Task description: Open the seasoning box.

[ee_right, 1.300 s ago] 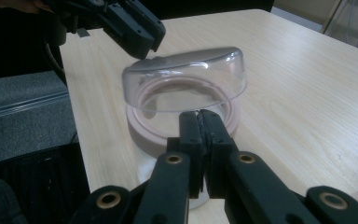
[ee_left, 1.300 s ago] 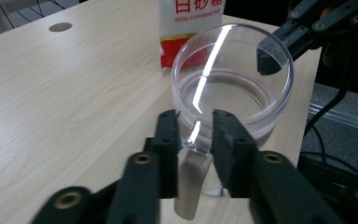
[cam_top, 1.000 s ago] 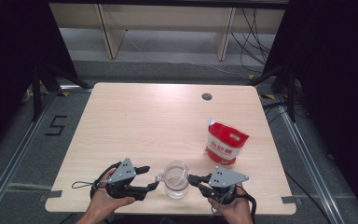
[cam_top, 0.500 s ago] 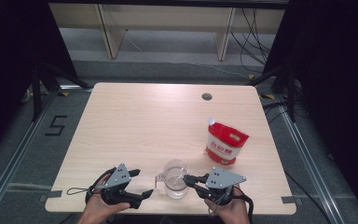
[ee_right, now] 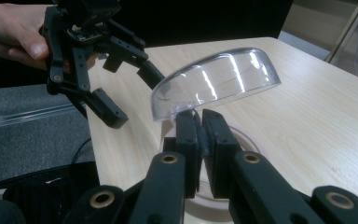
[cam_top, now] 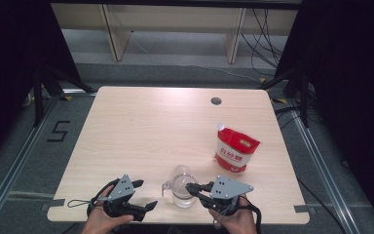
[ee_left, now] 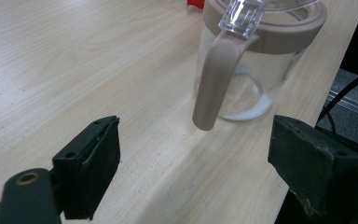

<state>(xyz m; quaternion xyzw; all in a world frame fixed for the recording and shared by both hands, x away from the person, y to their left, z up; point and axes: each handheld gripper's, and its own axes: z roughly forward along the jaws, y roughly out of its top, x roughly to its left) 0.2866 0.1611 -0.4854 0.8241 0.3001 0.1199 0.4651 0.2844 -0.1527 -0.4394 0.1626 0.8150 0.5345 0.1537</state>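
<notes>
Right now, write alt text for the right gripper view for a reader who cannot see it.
The right tool has its two black jaws pressed together on the edge of a clear lid, tilted open above a jug's beige rim on a light wooden table. Behind it, at upper left, a hand holds the left tool, jaws apart.

Jug [ee_left: 261, 60] top cut off; pouch [cam_top: 235, 150] print unreadable

A wooden table [cam_top: 141, 126] carries a clear jug [cam_top: 181, 187] and a red pouch [cam_top: 235, 148].
</notes>
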